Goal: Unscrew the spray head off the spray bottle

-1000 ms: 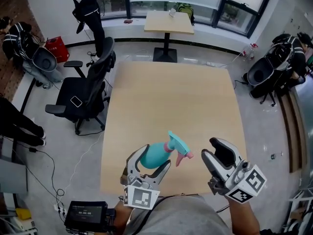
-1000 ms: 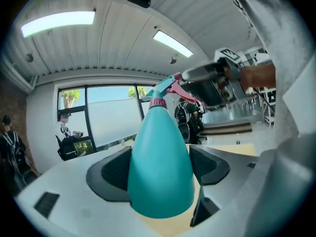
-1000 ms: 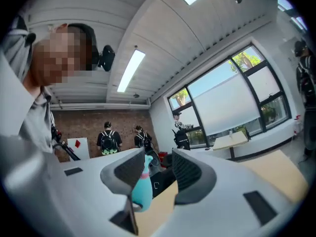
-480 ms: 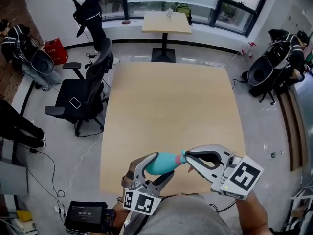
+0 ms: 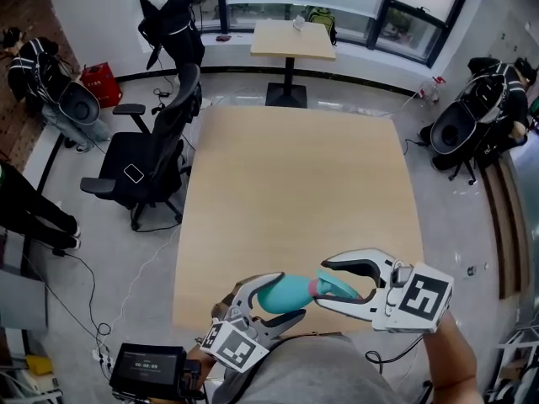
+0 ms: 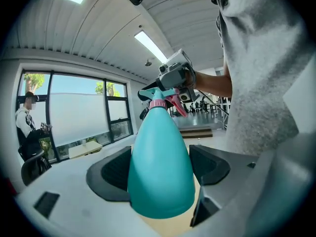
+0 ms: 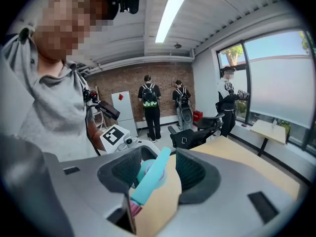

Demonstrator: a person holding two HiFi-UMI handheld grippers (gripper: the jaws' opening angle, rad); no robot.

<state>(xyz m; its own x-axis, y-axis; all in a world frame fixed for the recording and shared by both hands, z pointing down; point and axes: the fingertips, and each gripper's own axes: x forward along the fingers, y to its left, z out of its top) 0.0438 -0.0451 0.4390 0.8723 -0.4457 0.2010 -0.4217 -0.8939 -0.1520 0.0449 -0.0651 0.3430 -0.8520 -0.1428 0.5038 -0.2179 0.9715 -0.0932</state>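
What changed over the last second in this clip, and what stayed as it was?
The right hand-held gripper swung in from the right onto the spray head, clamped it, and its jaws are now opening with the head between them. The left hand-held gripper stayed shut on the spray bottle; the head remains attached.

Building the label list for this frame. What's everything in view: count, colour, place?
table: 1, light wood, centre
spray bottle: 1, teal, pink collar, held above the table's near edge
spray head: 1, teal, pink trigger, at the bottle's top
office chair: 1, black, left of the table
small table: 1, light wood, by the far window
red bag: 1, floor, far left
bystanders: at least four, dark clothes, room's edges
left gripper: 1, grey, shut on the spray bottle
right gripper: 1, grey, jaws opening, spray head between them
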